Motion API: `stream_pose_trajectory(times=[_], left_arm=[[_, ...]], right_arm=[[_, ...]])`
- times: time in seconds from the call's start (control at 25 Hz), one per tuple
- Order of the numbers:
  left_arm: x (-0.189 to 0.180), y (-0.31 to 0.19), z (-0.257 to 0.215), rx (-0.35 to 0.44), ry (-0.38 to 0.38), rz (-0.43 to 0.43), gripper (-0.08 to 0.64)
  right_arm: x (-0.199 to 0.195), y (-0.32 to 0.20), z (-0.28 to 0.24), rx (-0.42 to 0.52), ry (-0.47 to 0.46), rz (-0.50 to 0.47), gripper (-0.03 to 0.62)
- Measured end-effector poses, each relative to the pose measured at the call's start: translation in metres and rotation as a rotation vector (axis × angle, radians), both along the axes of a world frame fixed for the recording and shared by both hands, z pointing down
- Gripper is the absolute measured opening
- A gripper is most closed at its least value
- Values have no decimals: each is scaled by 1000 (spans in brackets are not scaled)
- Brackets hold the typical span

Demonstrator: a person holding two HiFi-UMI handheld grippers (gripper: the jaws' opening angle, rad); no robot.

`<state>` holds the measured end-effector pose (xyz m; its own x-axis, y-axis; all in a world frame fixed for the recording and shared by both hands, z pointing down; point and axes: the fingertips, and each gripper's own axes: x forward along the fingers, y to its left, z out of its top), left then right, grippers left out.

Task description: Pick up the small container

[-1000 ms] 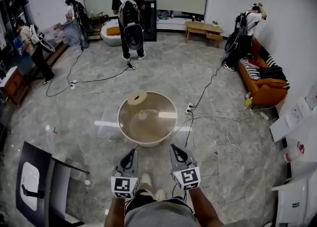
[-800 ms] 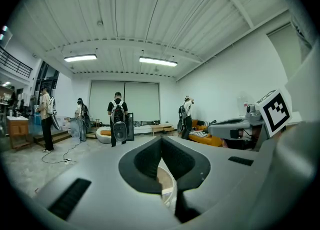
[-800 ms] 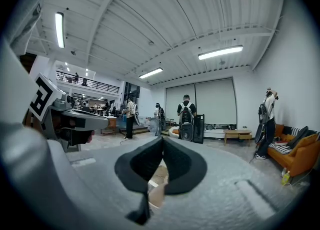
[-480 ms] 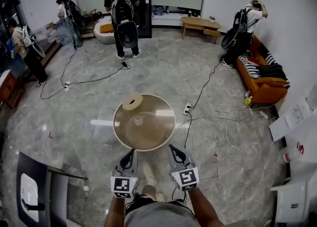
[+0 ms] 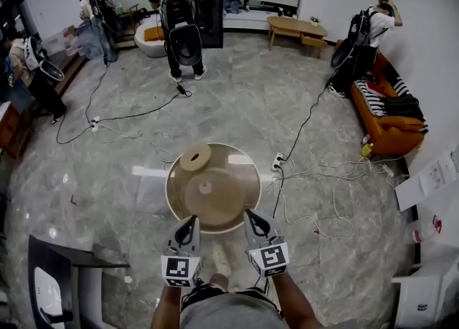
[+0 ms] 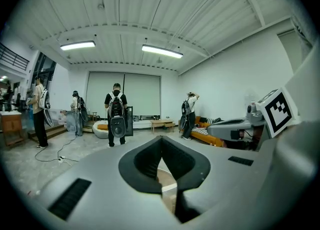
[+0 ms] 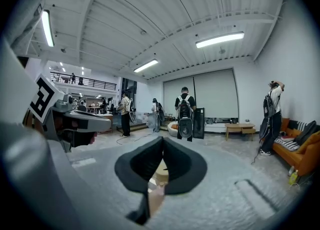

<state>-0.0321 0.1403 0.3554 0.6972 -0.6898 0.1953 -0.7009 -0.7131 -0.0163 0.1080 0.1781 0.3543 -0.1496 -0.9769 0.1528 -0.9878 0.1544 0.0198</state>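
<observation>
Table (image 5: 240,180) beyond left gripper (image 5: 191,219), right gripper (image 5: 248,214)

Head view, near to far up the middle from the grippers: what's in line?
left gripper beside right gripper → round table near rim → small container → tan ring at far rim → floor cable → person with backpack

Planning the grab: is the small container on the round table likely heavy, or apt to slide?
Probably light: the small container looks tiny on the round table. That table shines, so a nudge may slide it.
</observation>
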Motion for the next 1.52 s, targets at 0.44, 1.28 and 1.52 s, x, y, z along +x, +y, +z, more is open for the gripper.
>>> stream_pose_trajectory(times=[0.44, 1.28, 1.52], left_arm=[[-9, -97, 13, -28, 8, -33, 17], [-39, -198, 53, -51, 5, -104, 17], [-40, -215, 98, -95, -10, -154, 17]], right_arm=[[-3, -100, 11, -23, 10, -19, 0], [-30, -216, 43, -52, 28, -112, 0], [-36, -245, 89, -94, 19, -185, 0]])
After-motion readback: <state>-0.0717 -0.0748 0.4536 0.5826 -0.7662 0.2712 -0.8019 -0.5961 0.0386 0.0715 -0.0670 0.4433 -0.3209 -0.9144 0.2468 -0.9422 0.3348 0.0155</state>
